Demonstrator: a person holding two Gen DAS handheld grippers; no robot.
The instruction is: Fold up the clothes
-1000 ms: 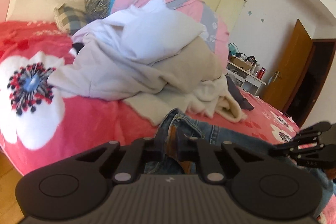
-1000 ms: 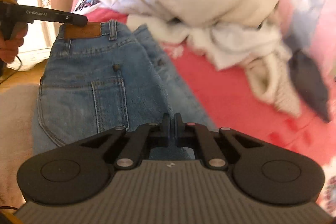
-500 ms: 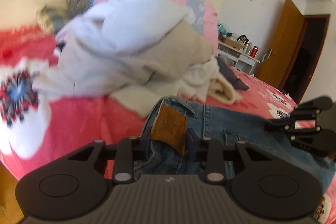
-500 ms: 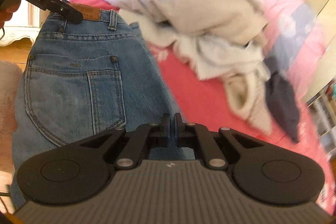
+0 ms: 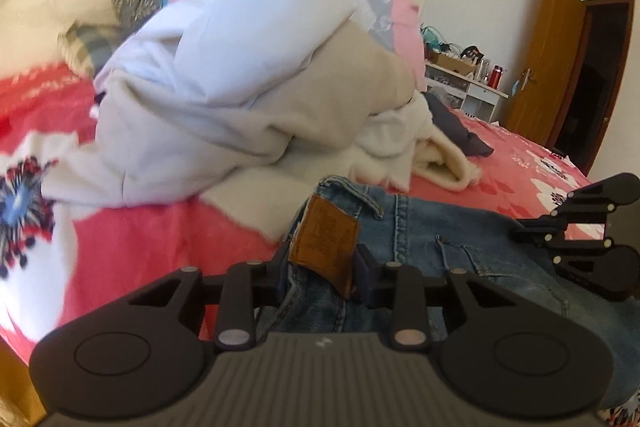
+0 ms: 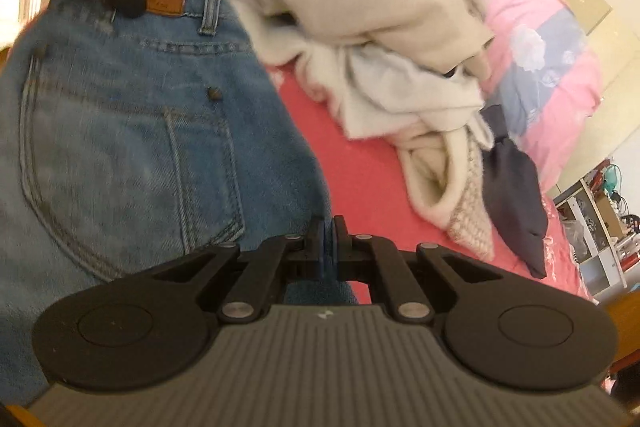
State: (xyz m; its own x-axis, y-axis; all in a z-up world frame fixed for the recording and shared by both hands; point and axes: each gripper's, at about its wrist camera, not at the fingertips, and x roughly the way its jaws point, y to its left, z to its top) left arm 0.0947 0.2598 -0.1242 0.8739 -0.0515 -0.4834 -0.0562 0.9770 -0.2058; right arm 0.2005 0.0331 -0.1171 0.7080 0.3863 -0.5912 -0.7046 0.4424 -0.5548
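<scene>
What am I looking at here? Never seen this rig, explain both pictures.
There is no robot here: a person holds a black two-finger gripper in each hand, and each gripper carries a fisheye camera looking along its fingers.

In the left wrist view, the left gripper stands open, its fingers on either side of the brown leather waistband patch of the blue denim jeans.

In the right wrist view, the right gripper is shut over the seat of the jeans. I cannot tell whether it pinches any cloth.

The jeans lie on a bed with a red flowered bedcover. Behind them is a heap of unfolded white and beige clothes.
</scene>
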